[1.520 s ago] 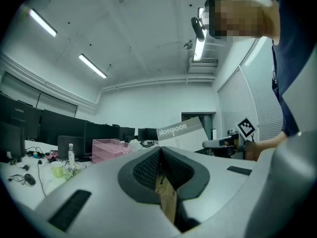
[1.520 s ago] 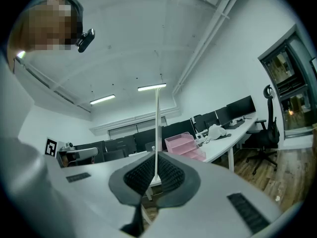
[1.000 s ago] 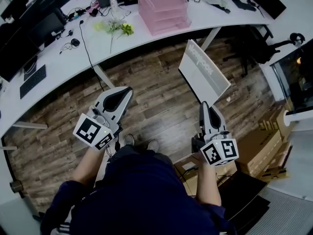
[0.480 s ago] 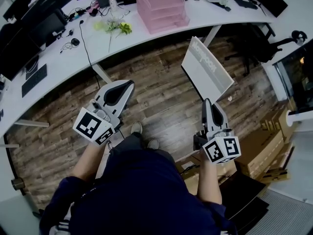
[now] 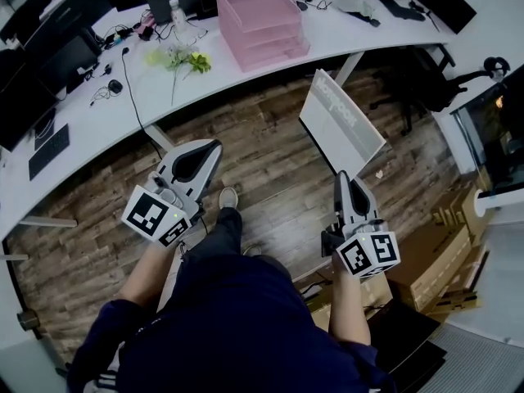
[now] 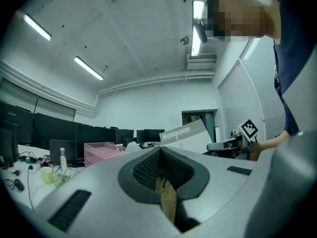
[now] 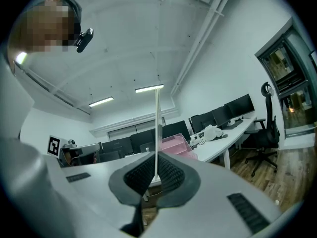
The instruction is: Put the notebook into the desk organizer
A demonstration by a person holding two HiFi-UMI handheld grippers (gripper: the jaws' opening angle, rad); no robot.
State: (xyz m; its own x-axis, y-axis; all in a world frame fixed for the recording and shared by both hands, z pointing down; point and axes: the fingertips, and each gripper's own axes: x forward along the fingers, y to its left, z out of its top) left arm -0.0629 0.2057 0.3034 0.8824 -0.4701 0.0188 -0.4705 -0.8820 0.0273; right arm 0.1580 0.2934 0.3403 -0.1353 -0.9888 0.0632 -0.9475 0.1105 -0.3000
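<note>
Foot (image 5: 229, 196) forward now; right hand-held gripper (image 5: 341, 177) clamped on upright notebook (image 5: 341, 121)

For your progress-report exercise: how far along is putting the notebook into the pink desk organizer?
Done: the notebook is picked up, clamped in the right gripper. In hand: it is held upright over the wooden floor, short of the desk. Left: reach the pink organizer and slide it into a tray. The left gripper is shut, empty.

Floor (image 5: 270, 162) — matt, grained wood planks. Bench (image 5: 98, 125) — smooth white top. Desk organizer (image 5: 258, 19) — pink plastic. Notebook (image 5: 340, 125) — matt white card cover. Right hand-held gripper (image 7: 154, 176) — matt grey plastic, ribbed black pads.
</note>
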